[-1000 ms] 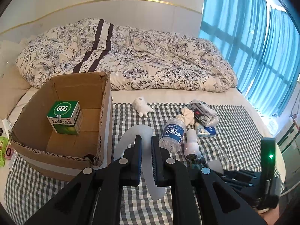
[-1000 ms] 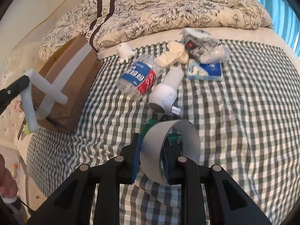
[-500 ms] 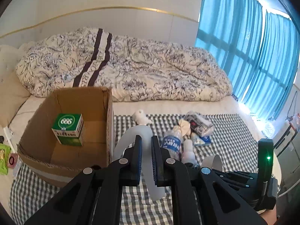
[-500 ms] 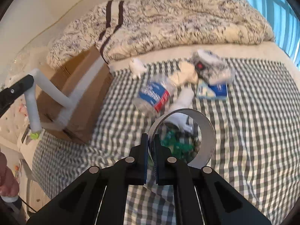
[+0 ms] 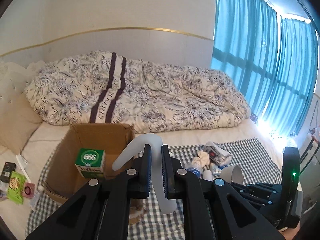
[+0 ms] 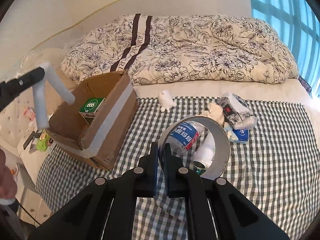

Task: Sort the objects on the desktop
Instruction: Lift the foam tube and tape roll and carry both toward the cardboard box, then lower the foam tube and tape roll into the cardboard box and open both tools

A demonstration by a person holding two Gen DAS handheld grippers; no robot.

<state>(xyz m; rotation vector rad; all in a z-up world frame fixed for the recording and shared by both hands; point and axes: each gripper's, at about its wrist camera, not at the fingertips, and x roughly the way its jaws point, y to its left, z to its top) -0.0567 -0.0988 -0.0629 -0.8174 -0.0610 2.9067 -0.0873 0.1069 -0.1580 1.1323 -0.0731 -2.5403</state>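
Observation:
My left gripper [image 5: 155,150] is shut on a white bent foam tube [image 5: 140,142], held in the air beside the right wall of the open cardboard box [image 5: 66,172]. From the right wrist view the tube [image 6: 40,108] hangs over the box's near left corner [image 6: 66,138]. A green "666" carton [image 6: 92,108] stands inside the box. My right gripper [image 6: 160,150] is shut on the wall of a grey tape roll [image 6: 222,146], lifted above the checked cloth [image 6: 270,170]. Through the ring I see a water bottle [image 6: 186,138] and a white cylinder [image 6: 206,150].
On the cloth lie a white figurine [image 6: 167,102], a crumpled cloth [image 6: 215,110], a tissue pack [image 6: 237,110] and a blue-white packet [image 6: 240,136]. A flowered duvet [image 6: 200,46] covers the bed's far side. Small packets [image 5: 16,184] lie left of the box. Blue curtains [image 5: 270,70] hang at right.
Both grippers have risen. The tape roll came up off the cloth in the right gripper. The tube, still in the left gripper, went up beside the box.

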